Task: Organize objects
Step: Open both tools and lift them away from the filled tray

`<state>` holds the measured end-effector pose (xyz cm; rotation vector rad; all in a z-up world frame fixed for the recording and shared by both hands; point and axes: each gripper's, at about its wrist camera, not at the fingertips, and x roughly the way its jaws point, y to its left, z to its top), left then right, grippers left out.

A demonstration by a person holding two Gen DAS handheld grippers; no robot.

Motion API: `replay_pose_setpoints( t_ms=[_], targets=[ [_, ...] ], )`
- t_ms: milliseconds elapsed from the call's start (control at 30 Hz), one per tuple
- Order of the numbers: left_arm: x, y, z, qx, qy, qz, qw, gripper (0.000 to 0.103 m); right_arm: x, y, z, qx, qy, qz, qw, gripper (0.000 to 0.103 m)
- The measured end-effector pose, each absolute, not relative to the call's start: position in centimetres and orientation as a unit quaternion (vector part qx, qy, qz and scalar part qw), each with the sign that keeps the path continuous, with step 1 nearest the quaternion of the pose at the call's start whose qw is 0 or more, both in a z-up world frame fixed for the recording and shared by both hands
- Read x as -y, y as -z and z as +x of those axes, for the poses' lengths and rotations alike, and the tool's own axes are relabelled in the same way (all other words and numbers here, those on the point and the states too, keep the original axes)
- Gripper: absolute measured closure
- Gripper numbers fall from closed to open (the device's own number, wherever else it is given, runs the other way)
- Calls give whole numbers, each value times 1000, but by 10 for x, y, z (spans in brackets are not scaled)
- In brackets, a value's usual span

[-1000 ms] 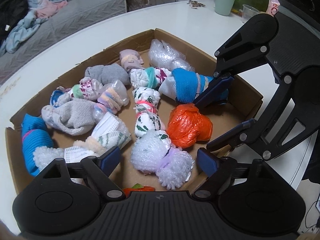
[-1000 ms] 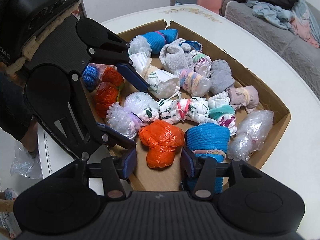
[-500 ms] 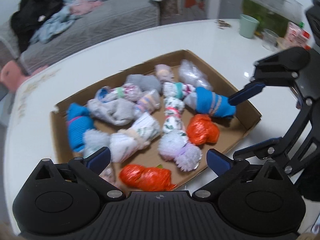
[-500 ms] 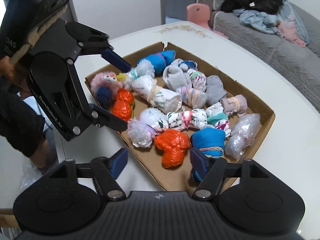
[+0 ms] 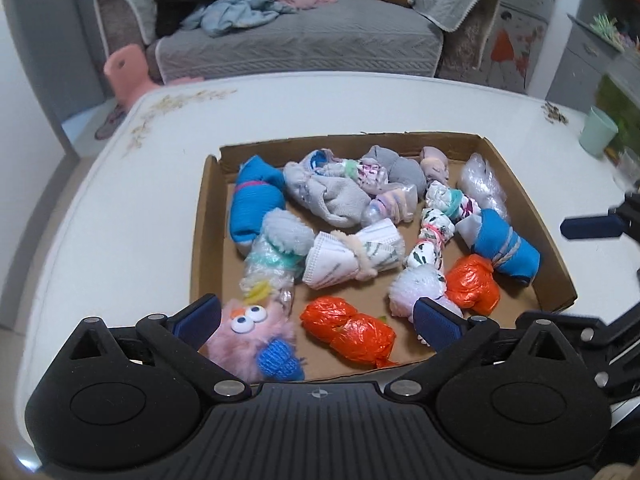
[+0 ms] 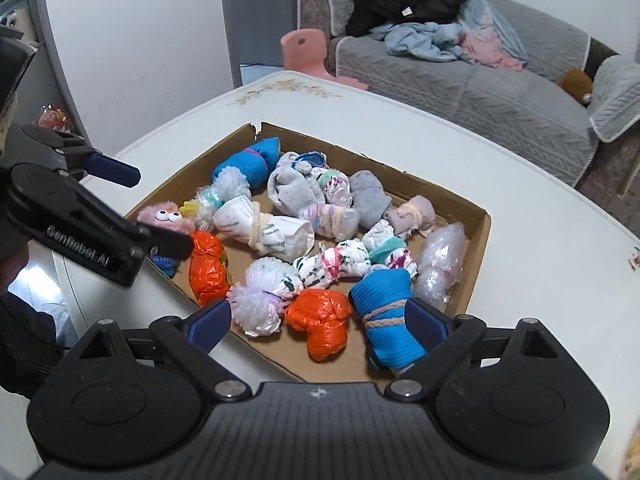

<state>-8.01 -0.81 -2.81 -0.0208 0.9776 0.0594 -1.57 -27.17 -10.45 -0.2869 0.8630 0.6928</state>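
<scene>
The cardboard tray (image 5: 558, 258) sits on the white table (image 5: 120, 216), filled with small tied bundles that look light, soft and squashy, so a pinch across the banded waist should hold better than one on a puffy end. The blue bundle (image 6: 386, 312) at the tray's near right corner is cloth wrapped with cord; in the right wrist view its long axis runs toward the camera, one end against the near wall. The orange bag bundle (image 6: 322, 318) just beside it is crinkly plastic, likely slippery. The right gripper (image 6: 318, 322) hovers above these two, its fingers opening and nothing pressed between them. The left gripper (image 5: 316, 316) is spread wide and empty over the pink fuzzy toy (image 5: 250, 336).
</scene>
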Motion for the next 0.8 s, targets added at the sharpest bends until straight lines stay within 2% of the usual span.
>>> replay_pose_setpoints(
  t_ms=[800],
  targets=[
    [12, 45, -74, -490, -33, -19, 871, 0, 259, 110, -11, -409, -330, -154, 837, 9]
  ],
)
